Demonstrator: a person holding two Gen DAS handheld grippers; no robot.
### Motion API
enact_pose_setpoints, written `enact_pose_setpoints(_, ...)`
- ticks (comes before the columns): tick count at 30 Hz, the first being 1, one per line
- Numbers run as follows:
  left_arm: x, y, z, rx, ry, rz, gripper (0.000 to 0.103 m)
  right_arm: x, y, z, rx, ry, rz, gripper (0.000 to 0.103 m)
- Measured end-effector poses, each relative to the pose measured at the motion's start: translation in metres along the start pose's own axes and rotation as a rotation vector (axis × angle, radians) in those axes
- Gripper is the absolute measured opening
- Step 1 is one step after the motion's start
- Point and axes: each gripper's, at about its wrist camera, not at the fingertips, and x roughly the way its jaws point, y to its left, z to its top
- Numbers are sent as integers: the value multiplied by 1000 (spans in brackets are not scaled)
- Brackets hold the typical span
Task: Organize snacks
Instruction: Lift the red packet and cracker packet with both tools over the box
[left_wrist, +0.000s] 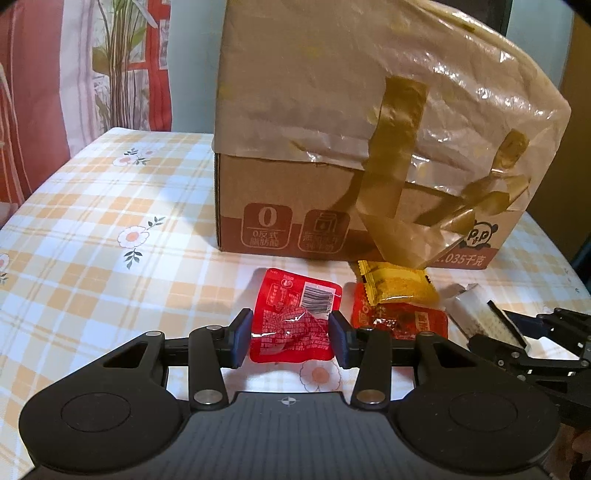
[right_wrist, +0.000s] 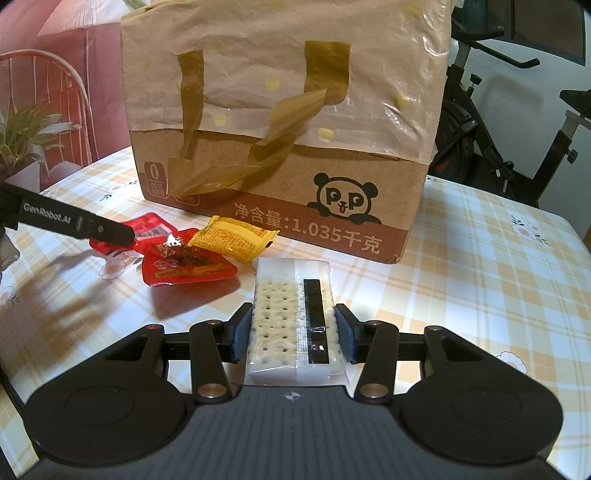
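My left gripper (left_wrist: 290, 338) is shut on a crumpled red snack packet (left_wrist: 284, 295), both blue pads pressing its sides just above the table. Right of it lie a yellow packet (left_wrist: 399, 288) on a second red packet (left_wrist: 406, 323). My right gripper (right_wrist: 293, 332) is shut on a clear pack of white crackers (right_wrist: 280, 314) with a black stripe. That pack (left_wrist: 480, 314) also shows at the right of the left wrist view. Behind the snacks stands a cardboard box (right_wrist: 332, 192) lined with a brownish plastic bag (right_wrist: 258, 55), its handles hanging down the front.
The table (left_wrist: 92, 221) wears an orange-checked flowered cloth. One finger (right_wrist: 74, 221) of the left gripper reaches over the red packets in the right wrist view. An exercise bike (right_wrist: 498, 110) stands behind the table at the right, a plant (left_wrist: 122, 55) and curtains at the left.
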Motion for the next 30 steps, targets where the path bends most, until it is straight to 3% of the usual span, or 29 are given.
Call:
enact_pose_setpoints(12,-12,-1,2,-4,-30,-5,46,0,0,0,1,0,1,49)
enact_pose_setpoints(30,-62,10,0,-36,-188,10,46,-19,-3,-1,56,-10,-20,49)
